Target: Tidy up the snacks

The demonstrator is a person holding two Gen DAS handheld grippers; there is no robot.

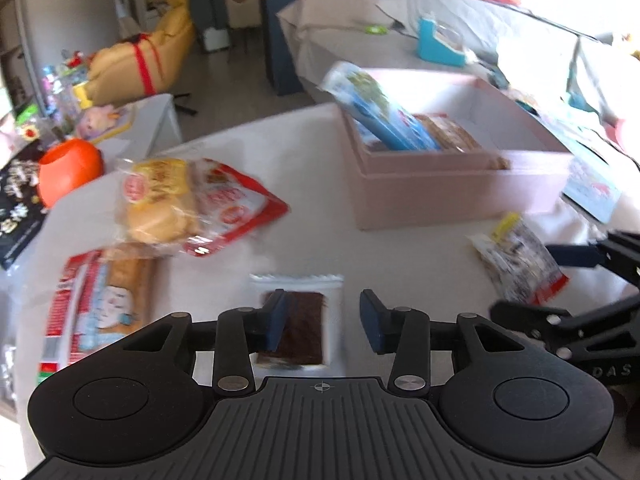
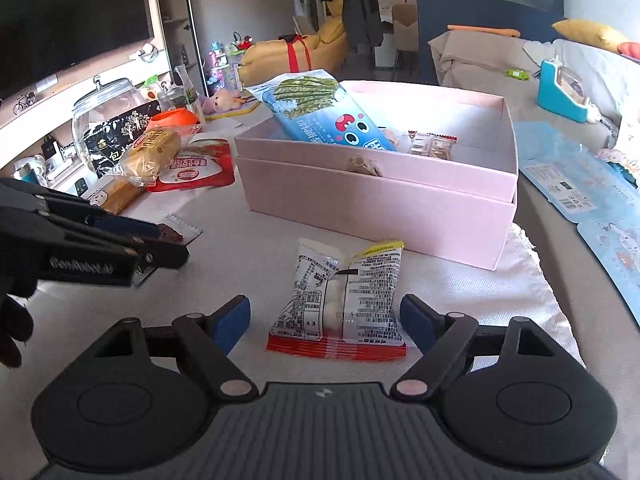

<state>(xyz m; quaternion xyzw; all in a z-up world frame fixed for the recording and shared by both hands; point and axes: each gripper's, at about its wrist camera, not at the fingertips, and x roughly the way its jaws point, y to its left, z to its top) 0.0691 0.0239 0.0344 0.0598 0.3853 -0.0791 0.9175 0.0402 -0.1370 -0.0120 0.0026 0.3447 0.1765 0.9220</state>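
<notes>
Two grippers over the white-clothed table (image 2: 248,252), both with blue pads spread wide and nothing between them. The left gripper (image 1: 323,322) hangs over a clear packet with a dark brown slab (image 1: 298,320), one pad overlapping it in view, though contact cannot be told. The right gripper (image 2: 325,322) frames a printed packet of white sweets with a red hem (image 2: 344,300), lying flat on the cloth between the pads, neither pad touching it. One pink box (image 2: 380,196), open-topped, sits beyond it, and inside leans one blue seaweed-stick bag (image 2: 320,112), propped against the far-left wall, with one small red-edged packet (image 2: 432,144) beside it. To the left on the cloth, three more snacks in a cluster: a bread roll bag (image 2: 150,156) lying across a red-and-white pouch (image 2: 196,168), and a long red-trimmed cake packet (image 1: 100,312) nearest the left gripper. The right wrist view alone gives the big glass jar (image 2: 106,116), the dark screen on the wall and the blue printed sheets (image 2: 580,188) off the table's right edge; the left wrist view is motion-blurred but shows the cake packet full length. Both catch an orange bowl (image 1: 70,170), a yellow beanbag chair (image 2: 288,52) with red ribbon, and a blue tape dispenser (image 2: 560,90) on the grey sofa.
</notes>
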